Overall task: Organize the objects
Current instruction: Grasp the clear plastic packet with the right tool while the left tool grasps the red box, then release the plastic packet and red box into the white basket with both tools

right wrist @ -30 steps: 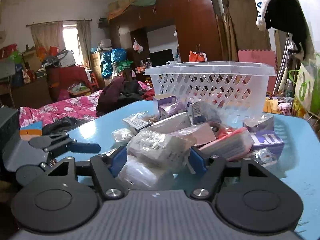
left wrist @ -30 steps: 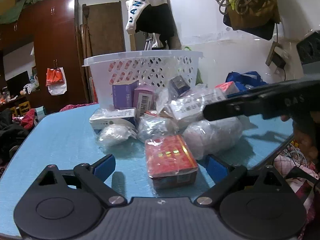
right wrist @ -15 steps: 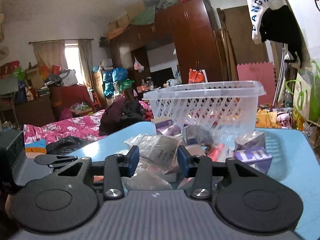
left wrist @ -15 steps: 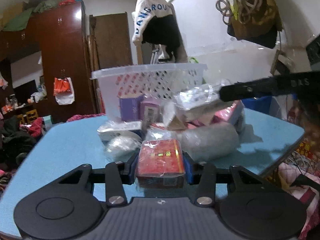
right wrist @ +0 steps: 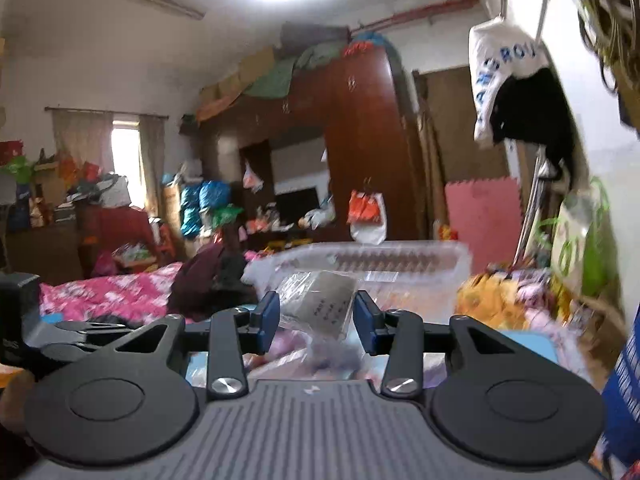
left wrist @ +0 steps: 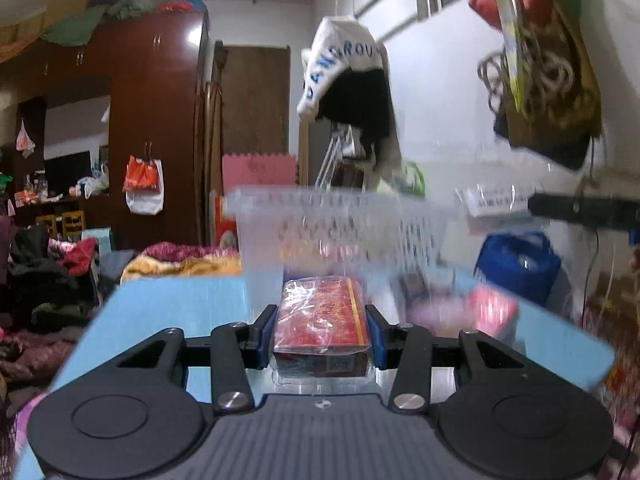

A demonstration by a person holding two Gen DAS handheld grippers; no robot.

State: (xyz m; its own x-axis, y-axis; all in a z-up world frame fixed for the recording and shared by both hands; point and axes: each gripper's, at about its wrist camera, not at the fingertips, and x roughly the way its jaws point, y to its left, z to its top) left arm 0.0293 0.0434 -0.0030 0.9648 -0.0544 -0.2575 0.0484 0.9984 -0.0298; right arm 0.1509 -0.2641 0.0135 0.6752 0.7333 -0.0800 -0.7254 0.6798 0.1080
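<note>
the left gripper (left wrist: pixel 320 330) had closed on the red box (left wrist: pixel 320 322) and lifted it off the blue table (left wrist: pixel 160 304), jaws pinching its sides, just in front of the white basket (left wrist: pixel 336 220). the right gripper (right wrist: pixel 316 316) had likewise raised a clear-wrapped packet (right wrist: pixel 320 304), squeezed between its pads, level with the basket's rim. both items looked ready to be dropped inside.

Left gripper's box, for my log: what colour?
Red box with gold trim, clearest in the left wrist view.
</note>
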